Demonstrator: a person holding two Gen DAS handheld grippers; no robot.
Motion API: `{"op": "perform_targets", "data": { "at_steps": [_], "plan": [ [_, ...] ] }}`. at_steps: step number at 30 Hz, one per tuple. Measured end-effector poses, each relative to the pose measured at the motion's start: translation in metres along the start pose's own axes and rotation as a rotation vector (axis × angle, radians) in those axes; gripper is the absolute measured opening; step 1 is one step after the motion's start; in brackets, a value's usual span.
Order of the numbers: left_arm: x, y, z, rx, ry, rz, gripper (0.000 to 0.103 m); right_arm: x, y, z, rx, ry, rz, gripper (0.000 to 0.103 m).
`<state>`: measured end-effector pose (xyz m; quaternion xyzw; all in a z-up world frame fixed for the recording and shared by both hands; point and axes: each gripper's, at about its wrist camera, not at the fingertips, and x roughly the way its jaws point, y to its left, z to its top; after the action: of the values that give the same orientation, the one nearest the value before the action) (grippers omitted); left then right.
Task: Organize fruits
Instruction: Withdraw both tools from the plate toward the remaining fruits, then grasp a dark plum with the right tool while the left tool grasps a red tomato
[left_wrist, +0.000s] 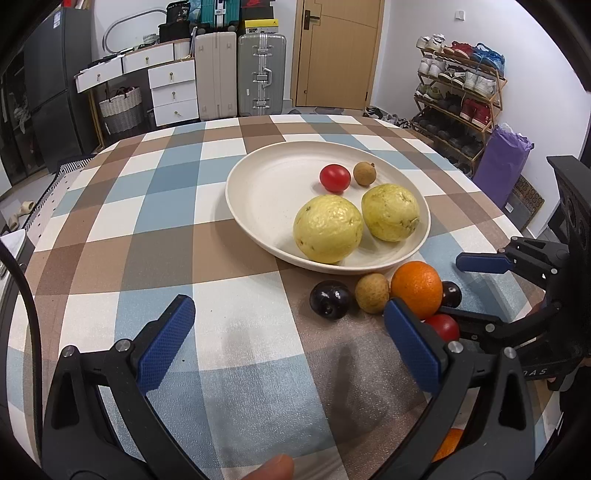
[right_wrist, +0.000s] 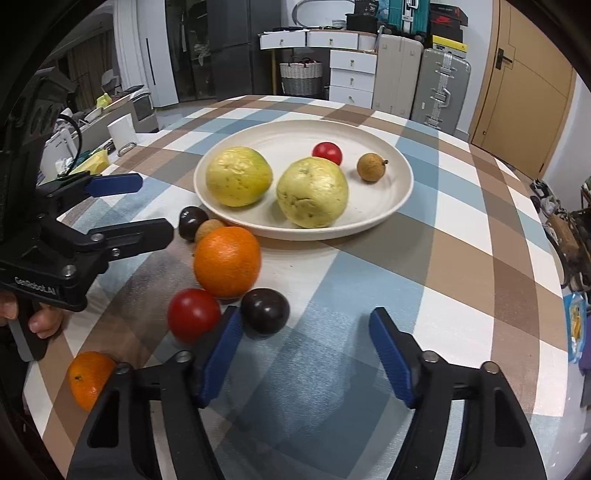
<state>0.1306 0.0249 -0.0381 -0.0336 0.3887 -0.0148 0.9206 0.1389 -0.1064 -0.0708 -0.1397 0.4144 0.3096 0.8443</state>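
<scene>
Right gripper (right_wrist: 306, 354) is hovering half-spread and empty, dark plum (right_wrist: 265, 311) just ahead of its left pad; left gripper (left_wrist: 288, 339) is waiting spread. Next: centre, pinch, carry to plate (right_wrist: 391, 206).

Plate (right_wrist: 400, 192) holds two guavas (right_wrist: 238, 181), a tomato (right_wrist: 327, 152) and a longan (right_wrist: 371, 167). Before the plate, on the table (right_wrist: 461, 258): an orange (right_wrist: 227, 260), plums (right_wrist: 265, 311), a second tomato (right_wrist: 193, 315).

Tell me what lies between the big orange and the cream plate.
A small brown longan beside the dark plum, between the orange and plate, shows in both views.
</scene>
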Motion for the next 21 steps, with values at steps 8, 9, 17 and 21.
{"op": "perform_targets", "data": {
  "at_steps": [8, 9, 17, 21],
  "plan": [
    [0.0024, 0.0019, -0.0013, 0.003, 0.005, -0.004, 0.102, -0.0021, 0.0038, 0.001, -0.005, -0.009, 0.021, 0.05],
    [0.0024, 0.0021, -0.002, 0.003, 0.005, -0.004, 0.102, -0.0025, 0.0042, 0.0008, -0.006, -0.01, 0.028, 0.048],
    [-0.0008, -0.0027, -0.0049, 0.031, 0.009, -0.024, 0.102, -0.0048, 0.0087, -0.0001, -0.017, -0.013, 0.067, 0.031],
    [-0.006, -0.0065, -0.005, 0.043, 0.006, -0.063, 0.102, -0.0055, 0.0092, -0.0005, -0.017, -0.012, 0.079, 0.027]
  ]
}}
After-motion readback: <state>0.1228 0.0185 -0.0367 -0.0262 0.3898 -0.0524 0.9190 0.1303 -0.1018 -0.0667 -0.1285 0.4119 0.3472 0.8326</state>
